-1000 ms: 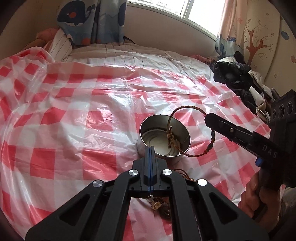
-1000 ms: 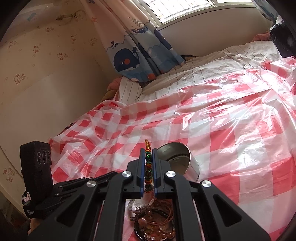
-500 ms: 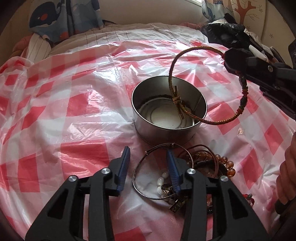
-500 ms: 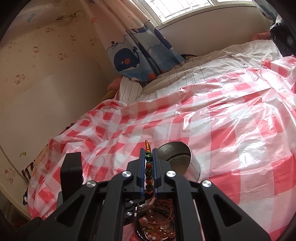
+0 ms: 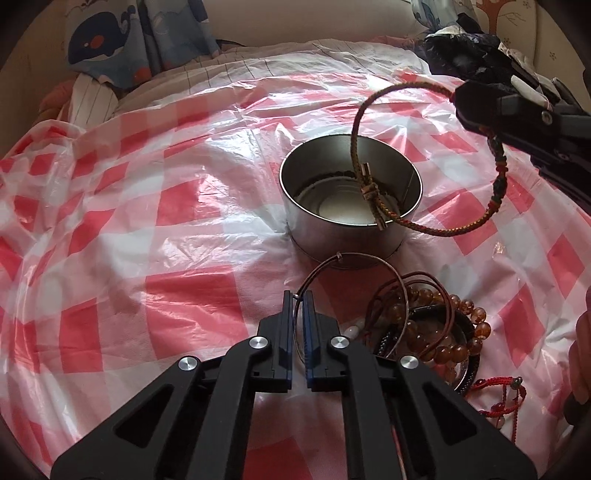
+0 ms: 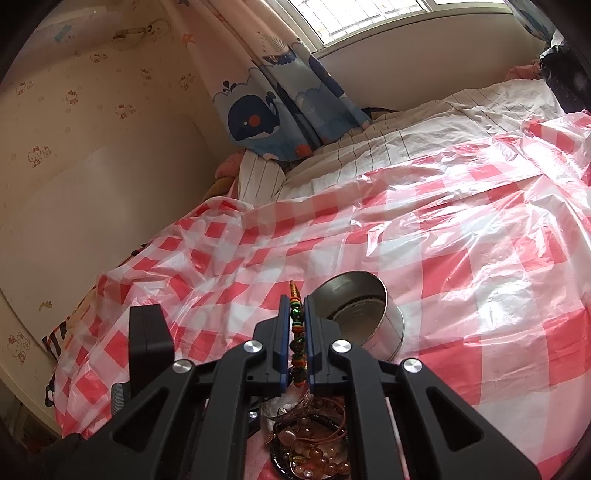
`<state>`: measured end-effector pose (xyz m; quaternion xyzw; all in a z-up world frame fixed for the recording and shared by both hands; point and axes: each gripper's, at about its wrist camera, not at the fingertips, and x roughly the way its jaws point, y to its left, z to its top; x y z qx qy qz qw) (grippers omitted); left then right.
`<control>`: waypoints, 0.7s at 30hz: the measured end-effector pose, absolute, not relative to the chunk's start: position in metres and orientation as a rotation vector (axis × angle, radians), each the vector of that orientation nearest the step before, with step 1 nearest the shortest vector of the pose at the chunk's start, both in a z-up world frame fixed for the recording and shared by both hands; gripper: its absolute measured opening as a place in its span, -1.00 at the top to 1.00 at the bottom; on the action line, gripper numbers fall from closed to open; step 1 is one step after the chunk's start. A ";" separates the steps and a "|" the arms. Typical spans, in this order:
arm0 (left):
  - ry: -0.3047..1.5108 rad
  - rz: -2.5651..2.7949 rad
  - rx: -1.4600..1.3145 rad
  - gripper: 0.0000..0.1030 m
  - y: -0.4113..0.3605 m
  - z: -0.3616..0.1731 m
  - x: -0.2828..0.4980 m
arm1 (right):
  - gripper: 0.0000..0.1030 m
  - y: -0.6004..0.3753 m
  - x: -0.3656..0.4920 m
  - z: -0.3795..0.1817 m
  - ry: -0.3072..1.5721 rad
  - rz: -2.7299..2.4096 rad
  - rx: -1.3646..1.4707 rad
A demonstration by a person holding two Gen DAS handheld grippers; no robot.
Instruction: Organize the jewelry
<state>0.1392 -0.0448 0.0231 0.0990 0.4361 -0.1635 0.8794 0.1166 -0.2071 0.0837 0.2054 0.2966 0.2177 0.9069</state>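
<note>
Checked plastic (image 5: pixel 184 236) covers the bed by whale curtains (image 6: pixel 280 110); right gripper (image 6: pixel 296 325) pinches a braided bracelet (image 5: pixel 436 230) looped upright over the tin (image 5: pixel 351 206), left gripper (image 5: pixel 298 317) clamps a wire bangle (image 5: pixel 354 254).

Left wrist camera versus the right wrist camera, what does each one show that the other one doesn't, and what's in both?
Only the left wrist view shows the braided bracelet's full loop hanging over the tin, the thin wire bangle pinched by the left gripper, and a red cord bracelet.

Only the right wrist view shows the window and the right gripper clamping the bracelet's beaded section.

Both show the metal tin, the amber bead pile, the checked plastic sheet and the whale curtain.
</note>
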 end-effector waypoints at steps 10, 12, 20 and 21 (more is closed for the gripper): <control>0.853 -0.285 0.223 0.92 -0.039 0.054 0.127 | 0.83 -0.208 0.115 0.085 0.608 0.454 0.430; 0.842 -0.281 0.215 0.92 -0.039 0.060 0.127 | 0.83 -0.209 0.114 0.086 0.606 0.454 0.433; 0.786 -0.259 0.153 0.92 -0.031 0.083 0.127 | 0.83 -0.212 0.114 0.086 0.604 0.447 0.442; 0.779 -0.261 0.134 0.92 -0.030 0.086 0.128 | 0.83 -0.213 0.114 0.086 0.607 0.445 0.442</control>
